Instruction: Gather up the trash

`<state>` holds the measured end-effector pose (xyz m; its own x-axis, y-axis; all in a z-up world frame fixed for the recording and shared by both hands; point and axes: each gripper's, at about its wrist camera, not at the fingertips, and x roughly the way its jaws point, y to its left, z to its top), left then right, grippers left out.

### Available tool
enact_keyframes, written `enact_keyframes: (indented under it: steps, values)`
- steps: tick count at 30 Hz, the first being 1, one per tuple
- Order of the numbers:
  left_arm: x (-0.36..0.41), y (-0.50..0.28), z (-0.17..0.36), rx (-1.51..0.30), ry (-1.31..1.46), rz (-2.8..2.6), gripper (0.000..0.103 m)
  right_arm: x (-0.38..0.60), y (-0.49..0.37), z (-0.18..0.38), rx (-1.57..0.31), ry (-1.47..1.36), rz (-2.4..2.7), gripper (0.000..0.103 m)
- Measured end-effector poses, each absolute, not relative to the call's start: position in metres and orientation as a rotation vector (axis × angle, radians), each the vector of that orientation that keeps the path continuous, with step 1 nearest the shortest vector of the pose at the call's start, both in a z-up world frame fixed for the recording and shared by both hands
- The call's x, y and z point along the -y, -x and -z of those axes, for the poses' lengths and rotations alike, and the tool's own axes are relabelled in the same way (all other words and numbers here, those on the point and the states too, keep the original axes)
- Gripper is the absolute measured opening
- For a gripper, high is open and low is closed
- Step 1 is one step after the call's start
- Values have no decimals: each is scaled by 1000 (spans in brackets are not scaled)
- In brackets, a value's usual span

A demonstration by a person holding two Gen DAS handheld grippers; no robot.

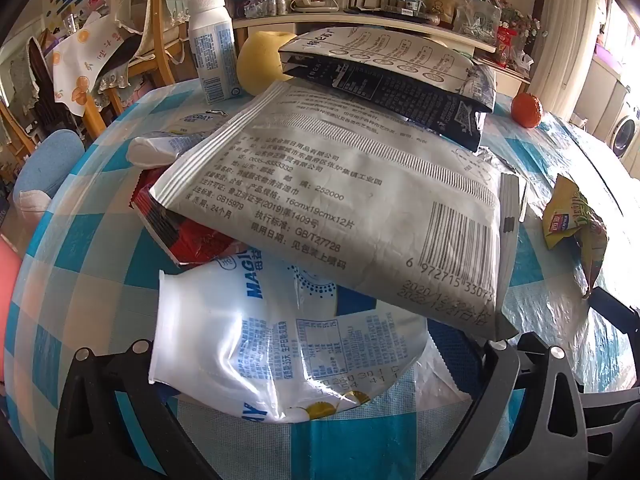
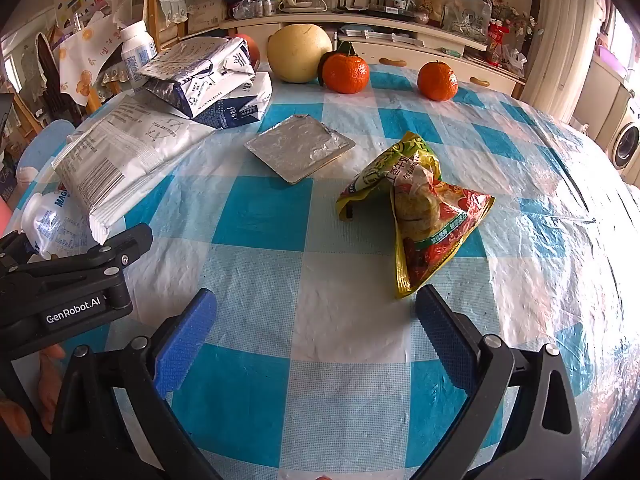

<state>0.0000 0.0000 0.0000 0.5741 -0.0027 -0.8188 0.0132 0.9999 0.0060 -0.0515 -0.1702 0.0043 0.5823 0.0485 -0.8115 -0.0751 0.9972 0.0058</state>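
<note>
Two views: both are taken looking down along spread fingers onto a worktop (image 2: pixel 340 320) under a blue-and-white checked cover.
Hidden: the left hand-held gripper (image 1: pixel 320 412) has its fingertips covered by a white milk pouch (image 1: pixel 256 344), so only its black arms are seen, set wide apart; whether the pouch is touched cannot be told.
Cut off: a red wrapper (image 1: pixel 192 236) is mostly buried under a white wipes pack (image 1: pixel 340 208), and its print cannot be read.
Hard to make out: a squeezed white tube (image 1: pixel 160 148) behind the pack is partly covered.
Right hand-held gripper (image 2: pixel 316 344): the blue pads are spread wide over bare cloth, nothing between them.
Trash near it: a crumpled yellow-and-red snack bag (image 2: pixel 416 212) lies just beyond the right pad; a flat foil packet (image 2: pixel 300 150) lies farther back.
Trash pile: two white-and-dark-blue bags (image 2: pixel 208 80) are stacked behind the wipes pack, the upper one open at its mouth; contents are not visible.
Surroundings: a white bottle (image 1: pixel 212 48), a yellow pomelo (image 2: pixel 300 52) and two oranges (image 2: pixel 346 72) stand at the far edge.
Person: part of a hand (image 2: pixel 48 392) is seen at the lower left of the right view.
</note>
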Motion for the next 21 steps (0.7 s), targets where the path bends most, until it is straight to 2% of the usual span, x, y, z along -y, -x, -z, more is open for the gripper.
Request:
enact_keyframes:
  steps: [13, 21]
  values:
    - [6, 24, -7, -959, -76, 49, 99, 180, 67, -12, -926, 15, 6, 99]
    - [-11, 73, -52, -804, -120, 1, 99, 189, 111, -48, -794, -43, 55, 99]
